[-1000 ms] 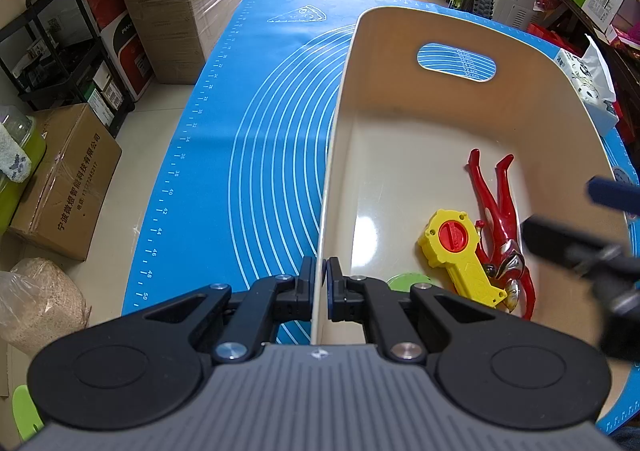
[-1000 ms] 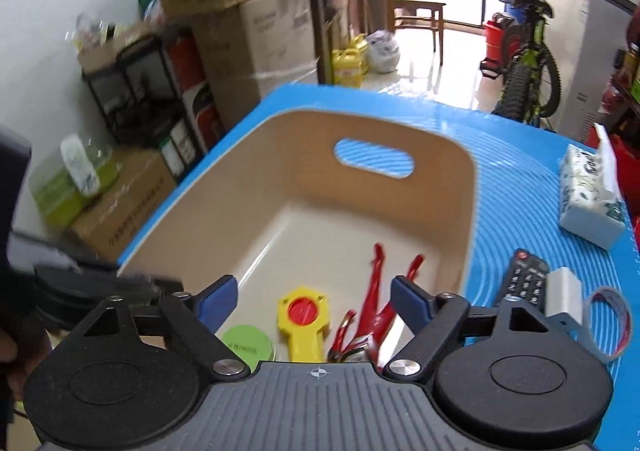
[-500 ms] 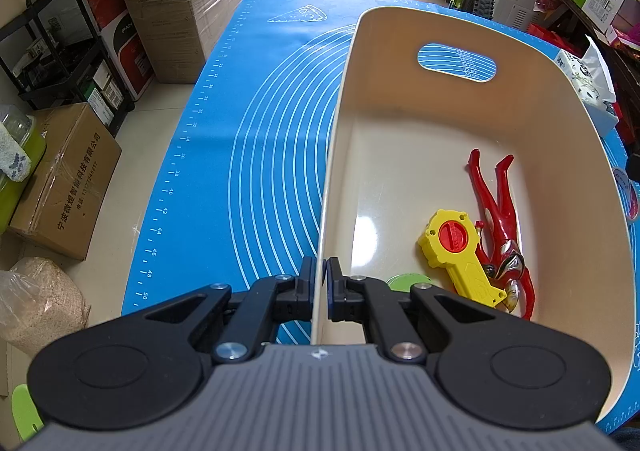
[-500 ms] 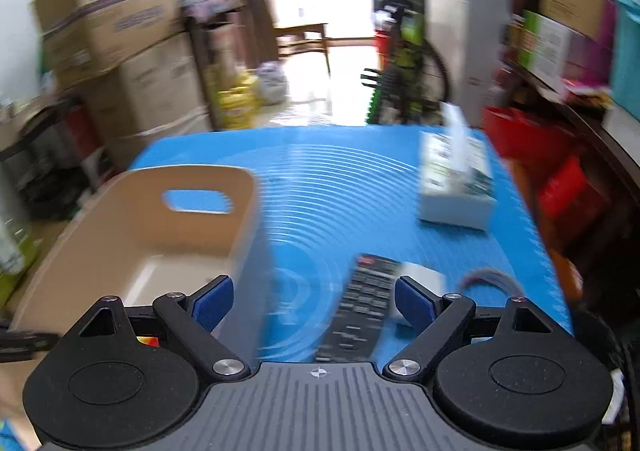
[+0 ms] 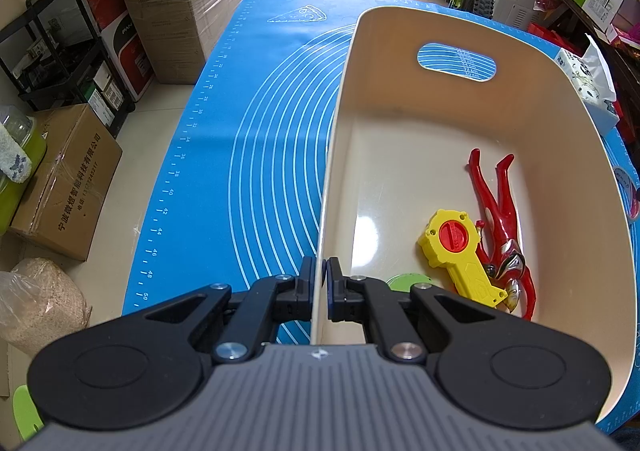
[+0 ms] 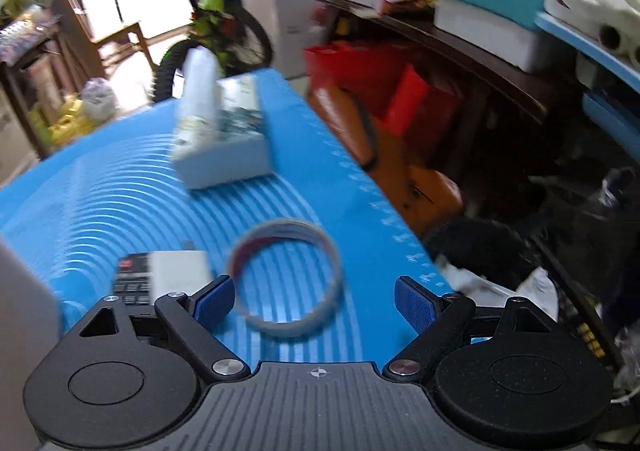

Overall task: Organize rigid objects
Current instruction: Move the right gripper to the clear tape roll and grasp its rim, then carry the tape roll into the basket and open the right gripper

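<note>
Left gripper (image 5: 319,283) clamped on cream bin (image 5: 568,155) wall, 6 o'clock. One bin. Right gripper (image 6: 316,301) wide, empty; one grey tape ring (image 6: 285,278) between fingers, blurred.

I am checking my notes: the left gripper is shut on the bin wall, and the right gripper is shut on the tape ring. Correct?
Not quite. The right gripper is open above the tape ring, as the right wrist view shows. The left gripper is shut on the bin wall.
</note>
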Motion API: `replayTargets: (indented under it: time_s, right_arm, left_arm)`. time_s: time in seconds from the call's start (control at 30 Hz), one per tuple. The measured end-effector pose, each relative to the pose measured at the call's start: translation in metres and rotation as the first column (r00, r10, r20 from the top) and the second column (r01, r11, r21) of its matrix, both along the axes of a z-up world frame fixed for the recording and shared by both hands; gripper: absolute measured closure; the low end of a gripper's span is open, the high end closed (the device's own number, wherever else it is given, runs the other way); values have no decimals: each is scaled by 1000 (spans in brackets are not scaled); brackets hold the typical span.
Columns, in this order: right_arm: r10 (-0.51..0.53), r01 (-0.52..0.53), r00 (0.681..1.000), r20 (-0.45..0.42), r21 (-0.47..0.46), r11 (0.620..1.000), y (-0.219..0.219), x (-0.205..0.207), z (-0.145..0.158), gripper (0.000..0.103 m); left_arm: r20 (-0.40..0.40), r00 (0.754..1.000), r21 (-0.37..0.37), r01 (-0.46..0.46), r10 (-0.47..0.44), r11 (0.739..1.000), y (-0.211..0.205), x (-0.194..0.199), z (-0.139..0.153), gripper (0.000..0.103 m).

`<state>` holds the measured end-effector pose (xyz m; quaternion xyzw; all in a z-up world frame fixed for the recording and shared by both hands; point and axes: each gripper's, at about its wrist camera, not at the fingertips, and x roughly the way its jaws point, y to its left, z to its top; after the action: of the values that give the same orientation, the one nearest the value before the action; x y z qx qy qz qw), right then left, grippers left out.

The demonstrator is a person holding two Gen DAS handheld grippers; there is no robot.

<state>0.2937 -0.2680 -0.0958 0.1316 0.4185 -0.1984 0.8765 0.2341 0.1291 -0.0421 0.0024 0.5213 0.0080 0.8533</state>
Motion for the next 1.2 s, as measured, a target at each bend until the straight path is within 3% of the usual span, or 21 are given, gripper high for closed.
replayTargets:
  time_s: [0.3, 0.5, 0.53, 0.57, 0.73, 1.2]
  right_arm:
    - [-13, 7, 998, -66, -89, 996, -8, 16, -22, 26]
    - [46, -51, 997, -58, -85, 995, -5, 13, -30, 49]
    - [62, -66, 997, -49, -80, 995, -4, 13, -30, 57]
    - [84, -86, 996, -42, -71, 994, -2, 13, -30, 73]
    - [85, -86, 996, -12, -30, 996, -1, 11, -29, 85]
    - [108, -104, 992, 62, -59, 993, 1, -4, -6, 87]
  left_arm:
    - [0, 1000, 9, 1, -1, 1000, -3, 0, 0, 94]
    - [-1, 1000, 14, 0, 0, 1000, -4, 0, 0, 93]
    - [-1, 1000, 14, 0, 0, 1000, -4, 0, 0, 93]
    - [-1, 1000, 14, 0, 0, 1000, -4, 0, 0, 93]
    - [-1, 1000, 12, 0, 0, 1000, -5, 0, 0, 93]
    - [0, 1000, 12, -1, 1, 1000, -5, -1, 0, 93]
